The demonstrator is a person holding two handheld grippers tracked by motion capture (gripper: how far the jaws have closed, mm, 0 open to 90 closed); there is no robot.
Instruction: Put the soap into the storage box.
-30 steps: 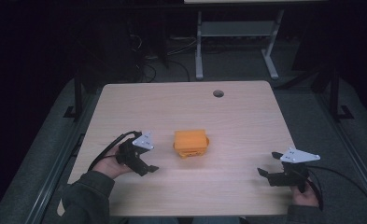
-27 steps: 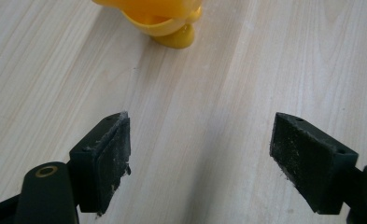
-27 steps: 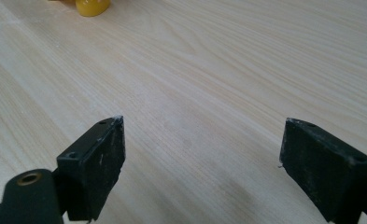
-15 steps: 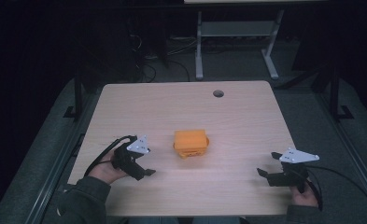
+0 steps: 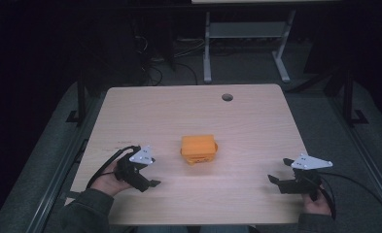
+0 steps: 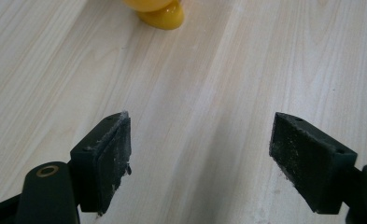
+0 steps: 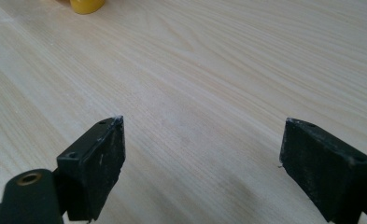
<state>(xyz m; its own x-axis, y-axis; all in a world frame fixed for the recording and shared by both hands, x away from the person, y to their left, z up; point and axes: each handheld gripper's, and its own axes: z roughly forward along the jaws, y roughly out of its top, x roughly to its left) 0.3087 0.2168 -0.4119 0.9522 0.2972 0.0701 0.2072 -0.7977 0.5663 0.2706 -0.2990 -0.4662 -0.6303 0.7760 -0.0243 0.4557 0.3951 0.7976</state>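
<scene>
While the pale wood-grain worktop point(image 5: 256, 121) lies flat and smooth, we judge the reach best made slowly toward the orange blocky plastic object point(image 5: 198, 148) at its middle. Our left claw point(image 5: 149, 183) sits near it, our right claw point(image 5: 275, 180) well apart, both gaping wide and holding nothing.

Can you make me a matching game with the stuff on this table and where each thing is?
Things:
1. orange object
2. left claw
3. right claw
4. round hole

Places or states:
A. near the table's far edge
B. open, at the near right of the table
C. in the middle of the table
D. open, at the near left, just left of the orange object

Pairs: 1-C, 2-D, 3-B, 4-A
</scene>
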